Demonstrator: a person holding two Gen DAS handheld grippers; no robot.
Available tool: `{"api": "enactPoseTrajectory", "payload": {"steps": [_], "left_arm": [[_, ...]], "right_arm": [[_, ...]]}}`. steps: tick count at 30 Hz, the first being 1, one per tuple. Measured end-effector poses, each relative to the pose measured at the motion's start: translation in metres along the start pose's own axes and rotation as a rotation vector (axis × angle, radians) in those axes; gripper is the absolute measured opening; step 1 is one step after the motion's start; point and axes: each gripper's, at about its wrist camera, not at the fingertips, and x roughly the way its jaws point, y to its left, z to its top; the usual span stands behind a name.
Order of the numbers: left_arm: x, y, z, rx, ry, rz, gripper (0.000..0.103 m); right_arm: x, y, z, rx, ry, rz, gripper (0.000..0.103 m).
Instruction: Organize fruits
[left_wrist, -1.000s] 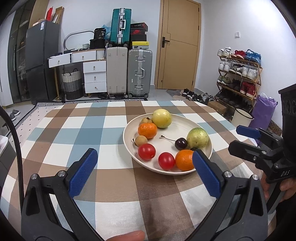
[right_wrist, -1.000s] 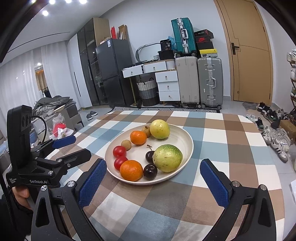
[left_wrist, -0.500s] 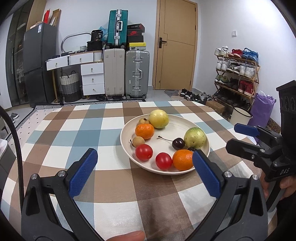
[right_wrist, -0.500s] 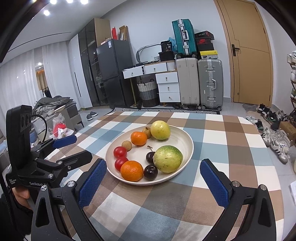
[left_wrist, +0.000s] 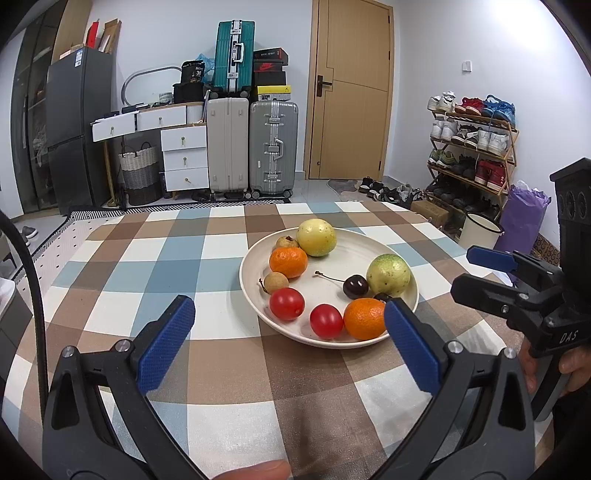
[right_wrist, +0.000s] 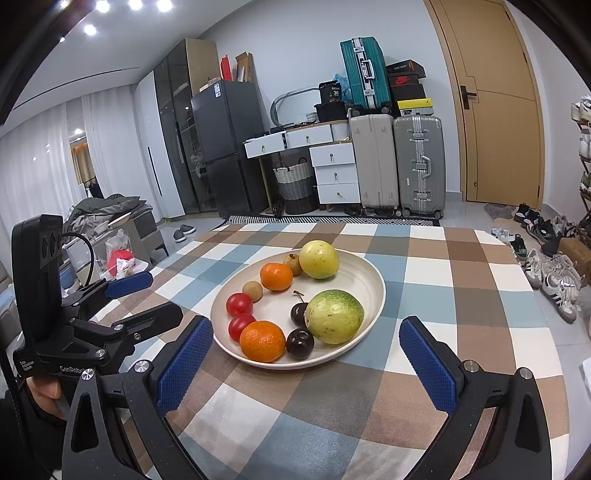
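A cream plate (left_wrist: 332, 277) (right_wrist: 354, 280) sits on the checked tablecloth, holding a yellow round fruit (left_wrist: 316, 237), a green round fruit (left_wrist: 388, 275) (right_wrist: 334, 316), two oranges (left_wrist: 288, 262) (left_wrist: 365, 318), two red tomatoes (left_wrist: 287, 303) (left_wrist: 326, 321), dark cherries (left_wrist: 355, 287) (right_wrist: 300, 343) and two small brown longans (left_wrist: 276, 282). My left gripper (left_wrist: 288, 302) (right_wrist: 147, 301) hovers open at the plate's near-left side. My right gripper (right_wrist: 306, 322) (left_wrist: 491, 277) hovers open at its near-right side. Neither one touches or holds anything.
The checked table (left_wrist: 166, 258) spreads bare to the plate's left and front. Beyond its far edge stand suitcases (left_wrist: 251, 144), white drawers (left_wrist: 183, 155) and a door (left_wrist: 351, 92). A shoe rack (left_wrist: 472, 147) stands to the right.
Almost nothing: both views drift very slightly, both grippers stay open, and the fruits have not moved.
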Motion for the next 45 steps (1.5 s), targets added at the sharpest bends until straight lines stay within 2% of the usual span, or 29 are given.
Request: {"api": "enactPoseTrajectory", "payload": {"steps": [45], "left_arm": [[0.0001, -0.0009, -0.0004, -0.001, 0.003, 0.000, 0.102]], "right_arm": [[0.0005, 0.0017, -0.0009, -0.011, 0.002, 0.000, 0.103]]}}
